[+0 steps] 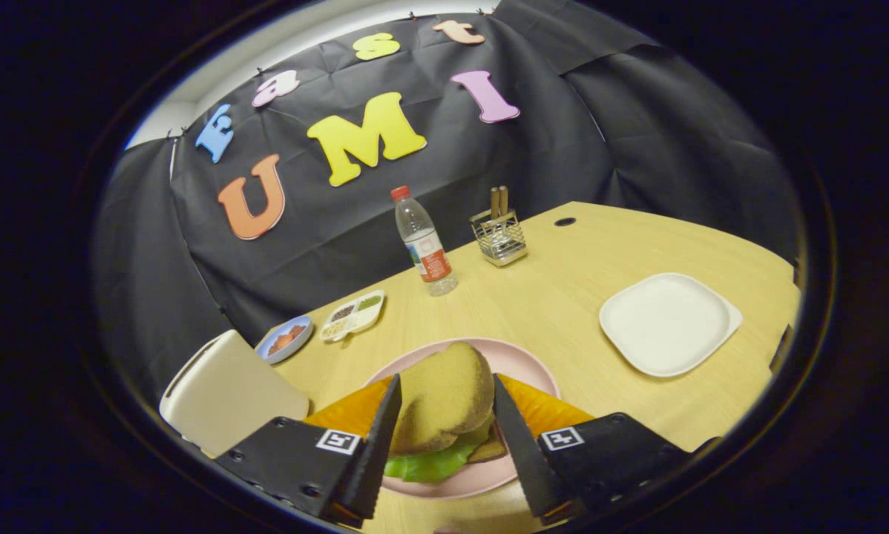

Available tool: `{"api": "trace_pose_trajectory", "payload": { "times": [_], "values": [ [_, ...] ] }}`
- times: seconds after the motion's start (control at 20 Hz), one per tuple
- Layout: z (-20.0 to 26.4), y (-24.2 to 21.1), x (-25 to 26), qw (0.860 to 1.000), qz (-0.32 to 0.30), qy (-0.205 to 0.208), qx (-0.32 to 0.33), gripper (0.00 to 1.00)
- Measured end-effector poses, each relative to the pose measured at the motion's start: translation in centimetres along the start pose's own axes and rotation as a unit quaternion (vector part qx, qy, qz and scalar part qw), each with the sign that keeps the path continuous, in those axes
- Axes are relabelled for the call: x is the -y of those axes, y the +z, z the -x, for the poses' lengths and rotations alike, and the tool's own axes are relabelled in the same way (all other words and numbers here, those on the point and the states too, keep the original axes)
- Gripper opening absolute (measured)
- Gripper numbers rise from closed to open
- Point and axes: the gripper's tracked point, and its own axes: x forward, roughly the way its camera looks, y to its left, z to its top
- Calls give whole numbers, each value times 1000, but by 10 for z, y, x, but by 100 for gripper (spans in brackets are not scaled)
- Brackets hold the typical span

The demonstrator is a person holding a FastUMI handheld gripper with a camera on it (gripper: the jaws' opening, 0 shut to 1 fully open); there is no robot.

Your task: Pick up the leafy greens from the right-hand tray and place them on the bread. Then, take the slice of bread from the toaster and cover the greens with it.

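Bread slice (442,404) clamped in hand-held gripper (444,437), over leafy greens (426,466), pink plate (522,363), open table (556,297) beyond

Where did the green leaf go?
The leafy greens lie on the pink plate, tucked under the top slice of bread. The tool has a finger on each side of that bread.

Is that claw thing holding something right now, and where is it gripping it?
Yes. The gripper pinches the top slice of bread by its two side edges, over the leafy greens on the pink plate.
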Motion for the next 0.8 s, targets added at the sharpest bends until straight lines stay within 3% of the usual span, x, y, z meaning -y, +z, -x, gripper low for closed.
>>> {"api": "trace_pose_trajectory", "payload": {
  "times": [0.1, 0.35, 0.5, 0.8],
  "values": [
    [1, 3, 5, 1000, 0, -1, 4, 83],
    [21, 30, 10, 999, 27, -2, 41, 94],
    [45, 57, 9, 993, 80, -5, 84, 96],
    [118, 133, 11, 966, 170, -3, 195, 95]
  ]
}}
